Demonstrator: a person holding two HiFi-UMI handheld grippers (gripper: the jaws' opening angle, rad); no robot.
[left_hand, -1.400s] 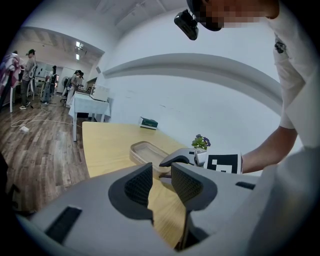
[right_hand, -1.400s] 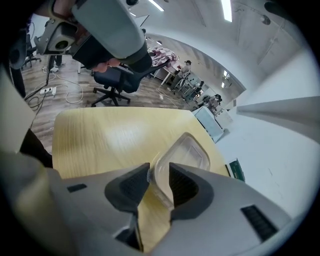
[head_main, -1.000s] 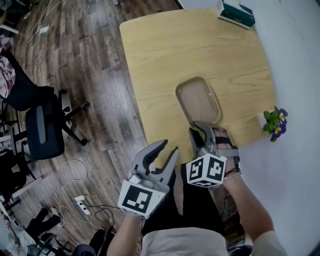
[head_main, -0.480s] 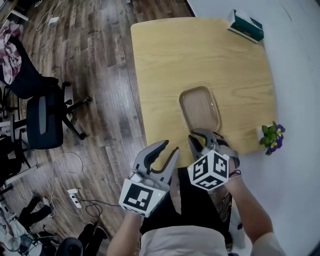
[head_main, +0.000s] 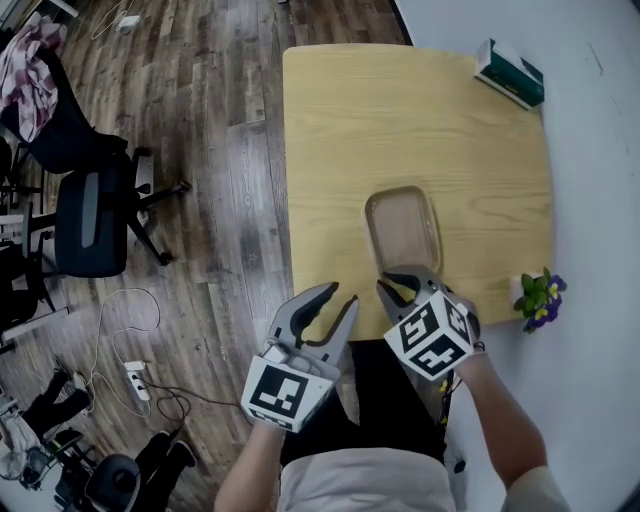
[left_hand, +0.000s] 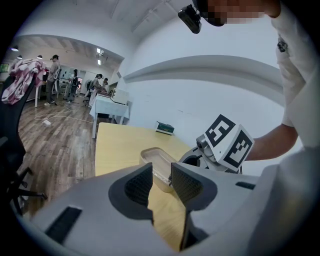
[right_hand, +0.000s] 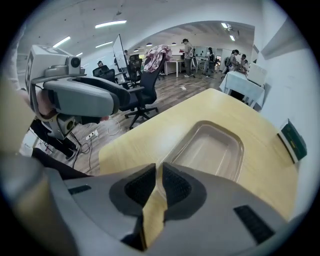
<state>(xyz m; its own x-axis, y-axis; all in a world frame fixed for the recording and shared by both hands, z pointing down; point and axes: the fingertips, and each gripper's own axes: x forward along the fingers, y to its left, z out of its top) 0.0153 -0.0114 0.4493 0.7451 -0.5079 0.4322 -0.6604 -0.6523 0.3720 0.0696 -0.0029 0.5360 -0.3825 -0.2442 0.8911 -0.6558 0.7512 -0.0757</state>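
Turned flatter than a second ago, the right gripper (head_main: 400, 280) is clamped on the near rim of the clear shallow plastic tray (head_main: 403, 228) on the pale wooden counter (head_main: 340, 120), left gripper (head_main: 340, 296) open and empty; seemingly mid-grasp, any lift needs a level hold

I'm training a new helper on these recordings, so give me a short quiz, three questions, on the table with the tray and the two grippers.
1. True or false: the tray on the table has nothing in it.
2. Which thing stands at the table's edge close to the right gripper? A: a plant. B: a mug. C: a laptop.
3. Fill in the missing word: the jaws of the left gripper stand ____.

Key: 1 true. 2 A. 3 apart.
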